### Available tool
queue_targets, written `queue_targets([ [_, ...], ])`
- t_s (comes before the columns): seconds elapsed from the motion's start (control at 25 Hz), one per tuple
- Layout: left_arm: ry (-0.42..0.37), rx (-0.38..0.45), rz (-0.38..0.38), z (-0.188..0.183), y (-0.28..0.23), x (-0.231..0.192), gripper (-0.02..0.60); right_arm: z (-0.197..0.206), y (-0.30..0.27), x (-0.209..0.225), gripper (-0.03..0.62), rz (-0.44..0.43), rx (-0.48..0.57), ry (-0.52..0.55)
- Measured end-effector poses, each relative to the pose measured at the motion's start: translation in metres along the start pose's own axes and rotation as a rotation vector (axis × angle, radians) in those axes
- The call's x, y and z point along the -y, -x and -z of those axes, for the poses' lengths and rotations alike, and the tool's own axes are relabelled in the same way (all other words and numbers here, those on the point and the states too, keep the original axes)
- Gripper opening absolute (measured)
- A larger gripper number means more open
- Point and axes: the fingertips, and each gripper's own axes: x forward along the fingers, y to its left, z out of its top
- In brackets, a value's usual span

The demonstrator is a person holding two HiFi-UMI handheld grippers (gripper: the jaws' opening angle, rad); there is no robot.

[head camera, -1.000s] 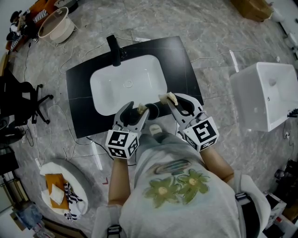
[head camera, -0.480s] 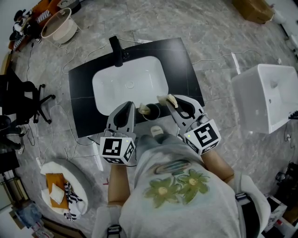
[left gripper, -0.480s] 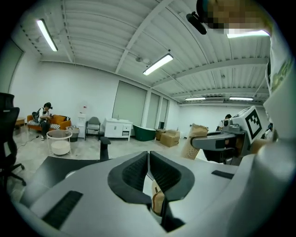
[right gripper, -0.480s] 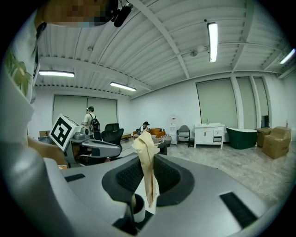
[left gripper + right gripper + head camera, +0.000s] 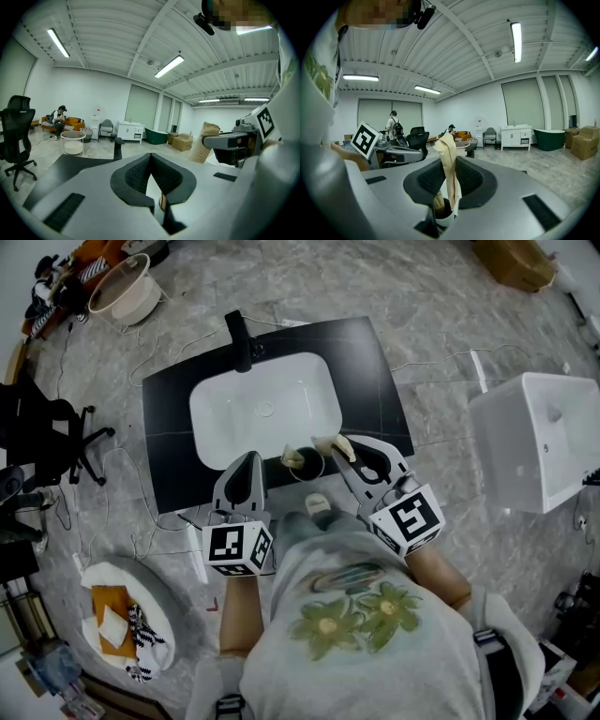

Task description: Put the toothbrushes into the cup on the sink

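The left tool [image 5: 249, 465] is held over the front edge of the black bench [image 5: 169, 437], to the left of the cup. Its jaws have just been closing and are pressed together, with nothing gripped between them, as is seen in the left gripper view. A white basin [image 5: 265, 409] is set into the middle of the bench, and a dark tap [image 5: 242, 339] is mounted at its far side. The cup [image 5: 307, 467] is stood on the bench just in front of the basin, between the two tools. One toothbrush [image 5: 292, 459] is already lodged in it, its pale end leaning out to the left. Further right, a cream-coloured toothbrush [image 5: 339, 444] is clamped upright in the right tool [image 5: 349, 452], whose jaws are partly closed on it. This brush is held near the cup's right rim; whether its lower end is inside the cup cannot be told.
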Motion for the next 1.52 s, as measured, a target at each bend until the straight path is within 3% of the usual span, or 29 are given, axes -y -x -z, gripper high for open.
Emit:
queue_targets([
  [0.76, -0.004, 0.004, -0.018, 0.002, 0.006, 0.0, 0.018, 0.017, -0.009, -0.021, 0.078, -0.065, -0.062, 0.007],
  [1.52, 0.0, 0.012, -0.002, 0.001, 0.008, -0.005, 0.018, 0.032, -0.021, -0.022, 0.078, -0.049, -0.105, 0.02],
])
